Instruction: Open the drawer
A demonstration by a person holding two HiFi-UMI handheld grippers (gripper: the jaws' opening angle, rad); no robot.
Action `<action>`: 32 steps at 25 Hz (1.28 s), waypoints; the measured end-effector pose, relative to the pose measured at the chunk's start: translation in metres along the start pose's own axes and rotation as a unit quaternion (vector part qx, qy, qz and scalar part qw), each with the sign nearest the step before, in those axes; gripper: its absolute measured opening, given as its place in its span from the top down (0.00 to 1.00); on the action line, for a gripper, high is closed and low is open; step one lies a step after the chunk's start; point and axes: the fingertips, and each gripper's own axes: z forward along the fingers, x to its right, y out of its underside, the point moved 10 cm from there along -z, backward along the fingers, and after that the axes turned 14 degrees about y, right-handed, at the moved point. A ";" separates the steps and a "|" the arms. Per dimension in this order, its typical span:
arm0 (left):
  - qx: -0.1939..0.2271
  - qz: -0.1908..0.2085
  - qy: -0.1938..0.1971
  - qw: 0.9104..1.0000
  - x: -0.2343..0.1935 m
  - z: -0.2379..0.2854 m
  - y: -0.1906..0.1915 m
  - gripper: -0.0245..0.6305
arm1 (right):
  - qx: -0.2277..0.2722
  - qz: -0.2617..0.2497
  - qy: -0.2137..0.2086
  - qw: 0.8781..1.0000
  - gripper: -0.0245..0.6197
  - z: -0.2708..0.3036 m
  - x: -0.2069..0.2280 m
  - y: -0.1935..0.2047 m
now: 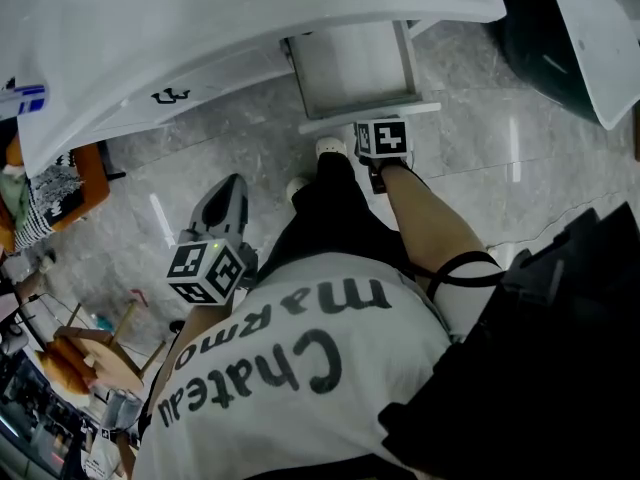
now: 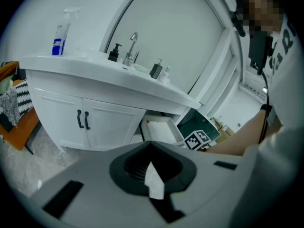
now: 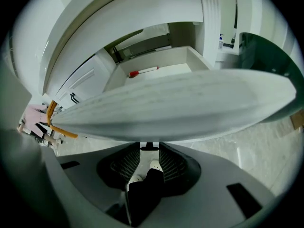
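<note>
Marble floor [image 1: 200,168] runs under the white counter [image 1: 200,48], below which the drawer [image 1: 355,68] stands well pulled out. Its front panel lies across the right claw [image 3: 149,152], whose jaws appear to be clamped on the small dark handle [image 3: 149,146]. The left claw [image 1: 233,183] hangs aside, jaws together and empty. Pulling further risks dragging the drawer off its runners or into the person's leg [image 1: 335,203]; a skewed tug could slip the handle free.

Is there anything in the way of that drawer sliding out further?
Possibly the person's own shoe and leg, on the floor just in front of the drawer, beside the right gripper clamped on it. Nothing else visible.
</note>
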 end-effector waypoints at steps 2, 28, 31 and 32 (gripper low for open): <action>-0.001 0.000 0.001 1.000 -0.001 0.000 0.001 0.95 | 0.003 0.005 0.002 1.000 0.76 0.000 -0.001 0.001; 0.005 -0.002 -0.003 1.000 -0.017 -0.019 0.005 0.95 | 0.026 0.006 0.020 0.999 0.81 -0.024 0.002 -0.002; 0.019 0.005 0.005 1.000 -0.017 -0.020 0.001 0.95 | 0.035 -0.004 0.024 0.999 0.87 -0.043 0.005 -0.005; 0.023 0.008 0.009 1.000 -0.017 -0.020 0.000 0.95 | 0.037 -0.003 0.022 0.999 0.90 -0.051 0.006 -0.004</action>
